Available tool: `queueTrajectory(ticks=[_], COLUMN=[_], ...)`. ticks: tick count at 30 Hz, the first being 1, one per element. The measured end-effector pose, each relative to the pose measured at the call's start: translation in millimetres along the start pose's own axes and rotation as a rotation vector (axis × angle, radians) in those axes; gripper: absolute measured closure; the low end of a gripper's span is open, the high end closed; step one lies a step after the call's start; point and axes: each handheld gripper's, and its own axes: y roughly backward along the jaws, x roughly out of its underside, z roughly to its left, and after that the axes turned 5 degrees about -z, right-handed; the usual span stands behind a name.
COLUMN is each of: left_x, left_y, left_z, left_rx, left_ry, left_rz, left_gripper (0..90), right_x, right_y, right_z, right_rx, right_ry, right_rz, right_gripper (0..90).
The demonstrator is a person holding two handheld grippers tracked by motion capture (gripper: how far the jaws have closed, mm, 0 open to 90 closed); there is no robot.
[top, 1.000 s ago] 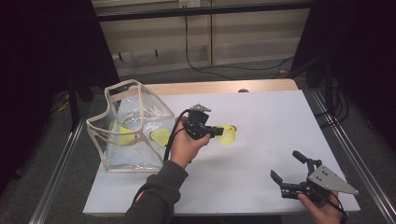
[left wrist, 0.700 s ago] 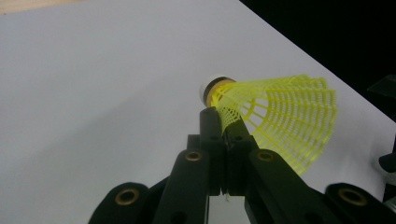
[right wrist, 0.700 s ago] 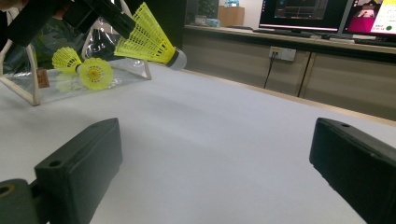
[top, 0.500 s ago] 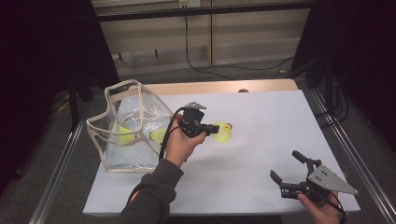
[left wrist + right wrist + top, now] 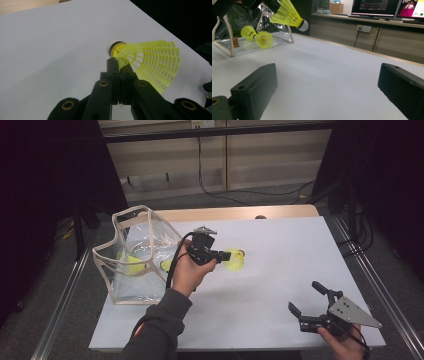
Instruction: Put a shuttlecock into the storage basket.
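My left gripper (image 5: 226,255) is shut on the netted skirt of a yellow shuttlecock (image 5: 235,262) and holds it just above the white table (image 5: 285,245), cork pointing right. In the left gripper view the jaws (image 5: 119,65) pinch the skirt's edge of that shuttlecock (image 5: 150,60), with the white cork beyond the tips. A clear plastic bag (image 5: 125,227) stands open at the left, two more yellow shuttlecocks (image 5: 131,263) inside. My right gripper (image 5: 304,296) rests open near the front right corner, nothing between its jaws (image 5: 327,85). From there the held shuttlecock (image 5: 288,13) hangs at upper left.
A wooden strip (image 5: 235,213) runs along the table's far edge. Metal rails (image 5: 367,270) flank both sides. In the right gripper view the bag (image 5: 227,47) and its shuttlecocks (image 5: 263,39) sit at far left, with cabinets and monitors (image 5: 374,7) behind.
The left hand has shifted a little to the left, toward the bag, still gripping the shuttlecock. The right gripper has stayed where it was.
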Motion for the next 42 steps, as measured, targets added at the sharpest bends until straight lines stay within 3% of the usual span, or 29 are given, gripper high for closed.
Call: queueTrajectory(ticks=[24,42], left_x=[-12.5,-19.1], left_y=[22.5,35.9], left_z=[5.7,10.7], left_rx=[-0.035,-0.056], left_ry=[-0.011,0.018], left_rz=[0.003,0.01], left_gripper=[88.8,88.8], right_x=[0.4,0.4], right_y=[-1.3,-1.3], right_z=[0.6,0.8], right_rx=[0.0,-0.003], right_ry=[-0.005,-0.011], right_rz=[0.005,0.003], right_gripper=[2.2,2.2])
